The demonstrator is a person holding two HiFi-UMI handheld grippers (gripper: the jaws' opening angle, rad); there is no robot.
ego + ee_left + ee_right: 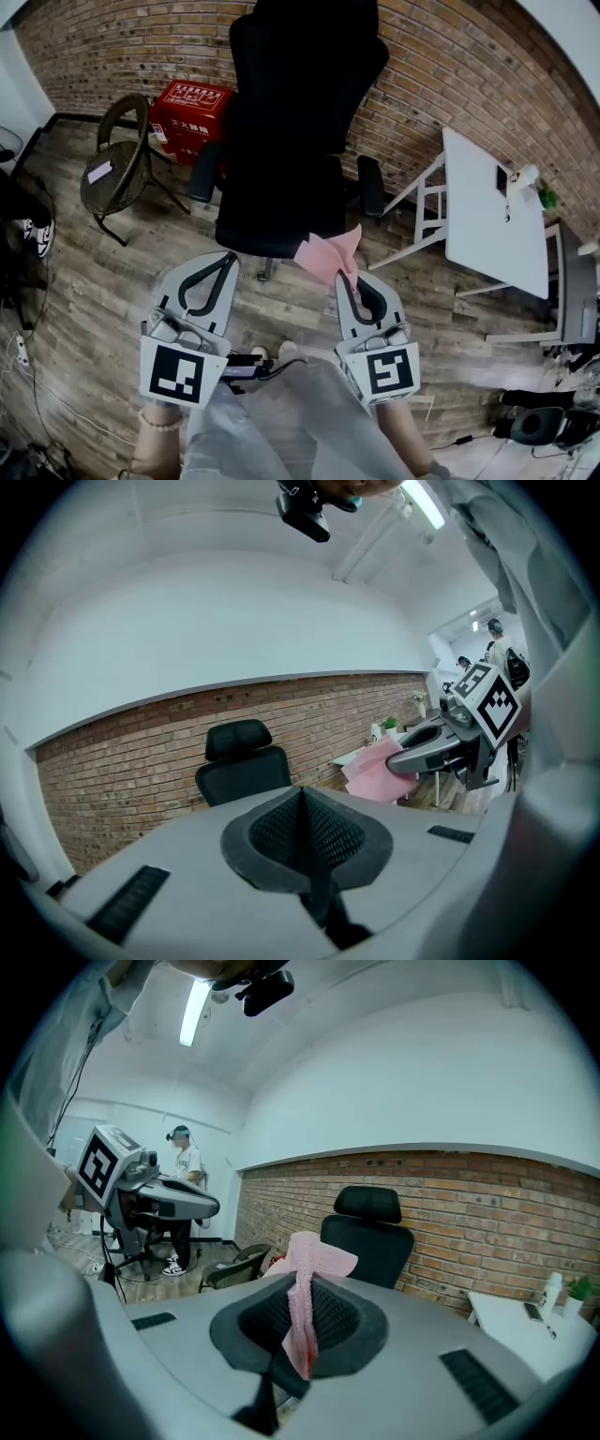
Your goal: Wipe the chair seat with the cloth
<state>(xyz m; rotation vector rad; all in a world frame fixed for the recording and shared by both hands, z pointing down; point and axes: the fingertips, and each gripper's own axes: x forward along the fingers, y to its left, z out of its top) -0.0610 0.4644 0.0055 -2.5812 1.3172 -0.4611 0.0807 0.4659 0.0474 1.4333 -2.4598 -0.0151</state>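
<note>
At the near edge of the black chair seat, we pinch a soft crumpled pink cloth in the right gripper. The left gripper is closed and empty, and both point toward the chair.

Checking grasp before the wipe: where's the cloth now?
Head view, right of centre: the pink cloth is pinched in the right gripper, by the front right corner of the black chair seat.

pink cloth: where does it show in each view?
Head view: centre, pink cloth held by the right gripper.
Left gripper view: right of centre, at the other gripper's tip.
Right gripper view: centre, pinched between the jaws.
Shared landmark: black office chair.
</note>
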